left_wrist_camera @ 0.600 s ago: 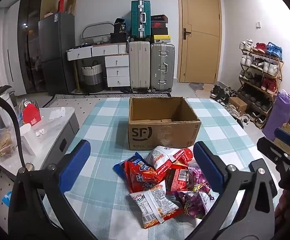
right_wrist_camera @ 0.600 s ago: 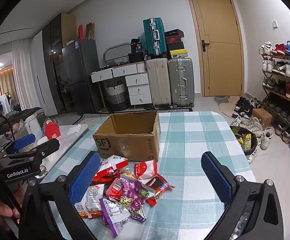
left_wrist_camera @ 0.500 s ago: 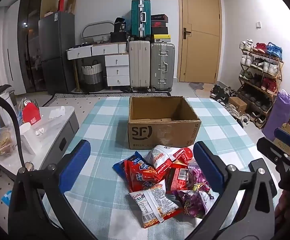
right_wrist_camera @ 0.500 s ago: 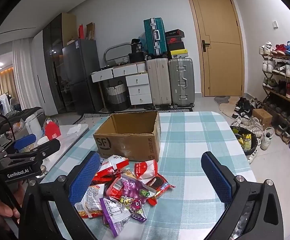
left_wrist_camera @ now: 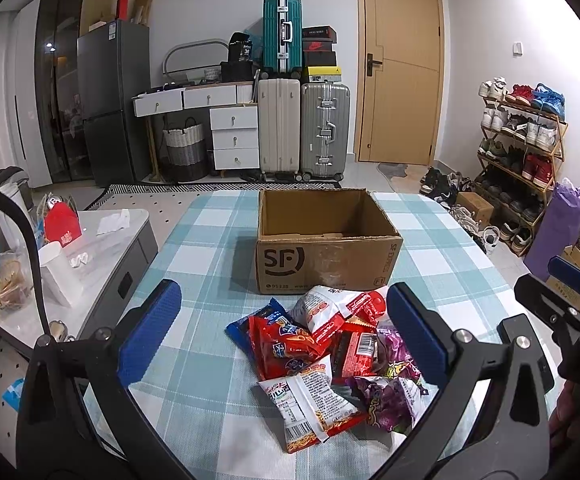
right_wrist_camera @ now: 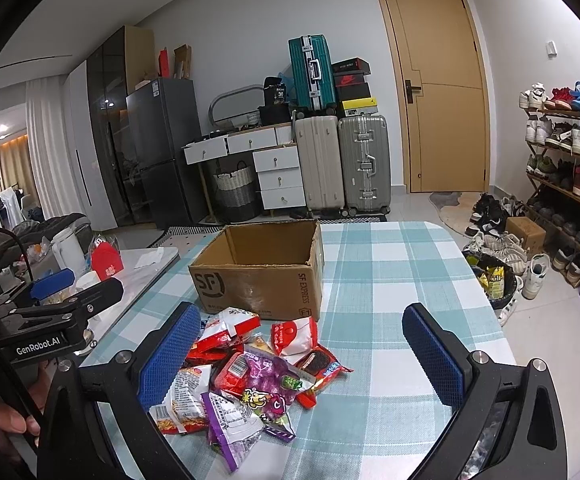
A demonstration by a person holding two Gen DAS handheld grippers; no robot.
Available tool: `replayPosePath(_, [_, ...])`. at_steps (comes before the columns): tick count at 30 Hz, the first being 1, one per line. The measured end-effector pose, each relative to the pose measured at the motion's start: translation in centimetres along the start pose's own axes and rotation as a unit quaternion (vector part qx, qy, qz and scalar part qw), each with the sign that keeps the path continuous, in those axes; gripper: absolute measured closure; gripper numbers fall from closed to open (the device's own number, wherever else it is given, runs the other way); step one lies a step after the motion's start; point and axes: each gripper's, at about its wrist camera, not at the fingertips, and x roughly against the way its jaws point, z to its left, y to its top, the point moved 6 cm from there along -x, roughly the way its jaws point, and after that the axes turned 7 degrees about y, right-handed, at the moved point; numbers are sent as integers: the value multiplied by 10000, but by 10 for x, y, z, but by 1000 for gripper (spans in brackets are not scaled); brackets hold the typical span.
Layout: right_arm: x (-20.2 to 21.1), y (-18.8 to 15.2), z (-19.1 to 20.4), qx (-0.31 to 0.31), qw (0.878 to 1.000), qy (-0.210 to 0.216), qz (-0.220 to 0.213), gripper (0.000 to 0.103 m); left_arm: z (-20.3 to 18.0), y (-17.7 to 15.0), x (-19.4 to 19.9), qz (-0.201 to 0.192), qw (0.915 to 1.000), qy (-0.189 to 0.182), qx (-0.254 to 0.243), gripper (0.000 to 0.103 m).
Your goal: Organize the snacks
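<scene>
A: What sits on the desk [left_wrist_camera: 210,240]?
B: A cardboard box [left_wrist_camera: 326,248], open on top, and just in front of it a heap of snack packets [left_wrist_camera: 330,356].
A: And the tongs?
B: The left tongs [left_wrist_camera: 282,340] and right tongs [right_wrist_camera: 302,360] are both spread wide above the heap, holding nothing.

tablecloth [left_wrist_camera: 210,248]: teal and white check. box [left_wrist_camera: 326,258]: brown cardboard, black print. snack packets [left_wrist_camera: 326,356]: red, white, purple, one blue. gripper pads [left_wrist_camera: 150,332]: blue, textured.
</scene>
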Motion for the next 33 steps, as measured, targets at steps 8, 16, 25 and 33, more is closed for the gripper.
replayPosePath(8, [0,-1,-6,-11,10000,-5,10,0,0,-2,0,13,10000,8,7,0])
replayPosePath(16, [0,-1,-6,-24,10000,0,13,0,1,-9,-4,61,10000,18,18,0])
replayPosePath(25, [-7,-16,6,-90,9996,130,220,0,-1,-15,-15,173,9998,35,24,0])
replayPosePath(33, [-20,-41,10,-212,9940,655,847,0,2,-22,-31,322,9995,57,29,0])
